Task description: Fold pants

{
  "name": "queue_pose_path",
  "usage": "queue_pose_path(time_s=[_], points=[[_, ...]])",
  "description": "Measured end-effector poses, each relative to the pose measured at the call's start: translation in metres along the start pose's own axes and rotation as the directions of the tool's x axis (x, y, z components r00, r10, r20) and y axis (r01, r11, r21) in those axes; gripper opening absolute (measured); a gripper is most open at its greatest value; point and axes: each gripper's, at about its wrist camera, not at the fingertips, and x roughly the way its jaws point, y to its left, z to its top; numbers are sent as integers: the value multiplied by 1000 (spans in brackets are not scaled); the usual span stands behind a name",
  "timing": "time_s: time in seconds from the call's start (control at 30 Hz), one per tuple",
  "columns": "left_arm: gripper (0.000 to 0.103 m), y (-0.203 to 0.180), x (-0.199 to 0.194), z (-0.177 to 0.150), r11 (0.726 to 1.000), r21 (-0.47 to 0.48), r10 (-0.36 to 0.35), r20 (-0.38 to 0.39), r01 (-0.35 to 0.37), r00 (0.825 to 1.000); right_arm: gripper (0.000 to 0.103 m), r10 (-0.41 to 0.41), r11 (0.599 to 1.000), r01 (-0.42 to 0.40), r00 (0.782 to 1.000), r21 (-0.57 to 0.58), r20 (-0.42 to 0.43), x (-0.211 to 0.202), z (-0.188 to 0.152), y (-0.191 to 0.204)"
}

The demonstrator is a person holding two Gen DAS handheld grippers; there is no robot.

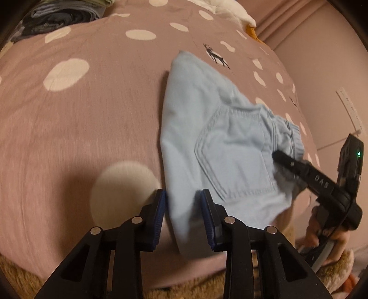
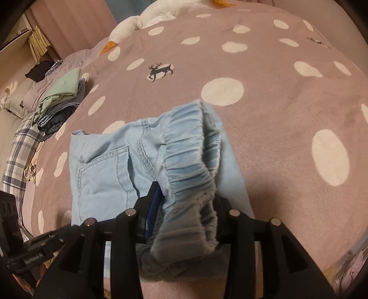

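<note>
Far left, on the bed [image 1: 92, 110]: a pile of folded clothes [image 2: 59, 108] is sitting near the edge, green piece on top, darker denim under it. The bedspread is mauve with pale dots and a small deer print [image 2: 159, 70].

Moving right: the left claw [image 1: 182, 200] is hanging over the near edge of the pants [image 1: 207, 128]. Its blue-padded fingers are standing apart, one on each side of a blurred fold of the light blue cloth. Whether the pads are pressing that fold, I cannot tell; a gap is showing beside the left pad.

Centre: the pants are lying partly folded on the bedspread, back pocket [image 1: 232, 158] facing up, and the gathered elastic waistband [image 2: 191, 165] is rising off the bed toward the right.

Right: the right claw [image 2: 186, 202] is reaching into the waistband end. The bunched elastic is draping between and over its fingers; the right finger is hidden under cloth, so a firm grip cannot be confirmed.

Far right in the left view, a hand [image 1: 322, 234] is holding that claw's handle. A white plush toy [image 2: 147, 18] is lying at the bed's far end.
</note>
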Motion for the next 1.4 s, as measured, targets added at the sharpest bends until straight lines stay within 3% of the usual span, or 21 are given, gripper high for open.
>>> queue_pose_path(time_s=[0.1, 0.17, 0.2, 0.23, 0.27, 0.33, 0.43, 0.57, 0.6, 0.63, 0.67, 0.7, 0.73, 0.87, 1.03, 1.2, 1.3, 1.4], points=[[32, 2, -4, -8, 999, -14, -45, -24, 45, 999, 41, -37, 999, 37, 999, -11, -11, -4, -2, -2], [33, 4, -10, -8, 998, -27, -66, -33, 65, 997, 53, -84, 996, 84, 996, -8, -1, -10, -4, -5], [34, 4, -15, -7, 996, -43, -76, -35, 75, 996, 64, -105, 994, 105, 994, -4, 7, -14, -4, -7], [42, 2, -18, -5, 996, -43, -84, -30, 83, 996, 72, -125, 992, 125, 992, 1, 22, -19, -3, -10], [63, 0, -26, 0, 995, -33, -96, -2, 96, 995, 75, -129, 992, 129, 991, 5, 32, -22, -2, -13], [87, -4, -37, 8, 996, -5, -85, 84, 86, 993, 88, -102, 995, 101, 994, 14, 43, -28, 2, -21], [89, -6, -27, 23, 999, 3, -39, 97, 39, 995, 91, -48, 998, 47, 999, 52, 23, -22, 3, -33], [89, 0, 15, 31, 993, -56, -107, -10, 106, 994, 91, 88, 991, -80, 993, 104, -75, 9, -4, -40], [89, -1, 21, 31, 994, -53, -99, -6, 99, 995, 89, 115, 988, -105, 990, 112, -84, 14, -7, -39], [86, -5, 20, 30, 996, -25, -85, 29, 86, 996, 88, 128, 987, -121, 989, 105, -69, 19, -8, -38], [67, -9, 21, 31, 997, -2, -81, 36, 81, 996, 84, 135, 988, -130, 989, 85, -53, 20, -7, -34], [51, -15, 25, 33, 996, 10, -90, 25, 90, 996, 67, 151, 986, -146, 987, 75, -59, 21, -6, -30], [44, -16, 28, 34, 996, 4, -89, 18, 89, 996, 48, 177, 982, -172, 982, 75, -67, 21, -3, -25], [20, -32, 16, 36, 998, 53, -42, 58, 39, 997, 34, 155, 988, -155, 987, -6, -29, 4, 4, 2], [20, -41, -20, 49, 996, 92, -26, 156, 12, 987, 32, 218, 974, -213, 974, -72, 62, -25, 29, 31], [20, -31, -35, 77, 994, 108, 6, 223, -31, 975, 32, 235, 969, -226, 968, -102, 85, -14, 62, 52], [20, -19, -19, 95, 993, 93, 55, 216, -76, 975, 33, 201, 973, -193, 978, -125, 58, 13, 74, 66], [20, -3, 7, 105, 991, 75, 94, 163, -108, 982, 33, 168, 980, -168, 986, -108, -7, 44, 77, 67]])
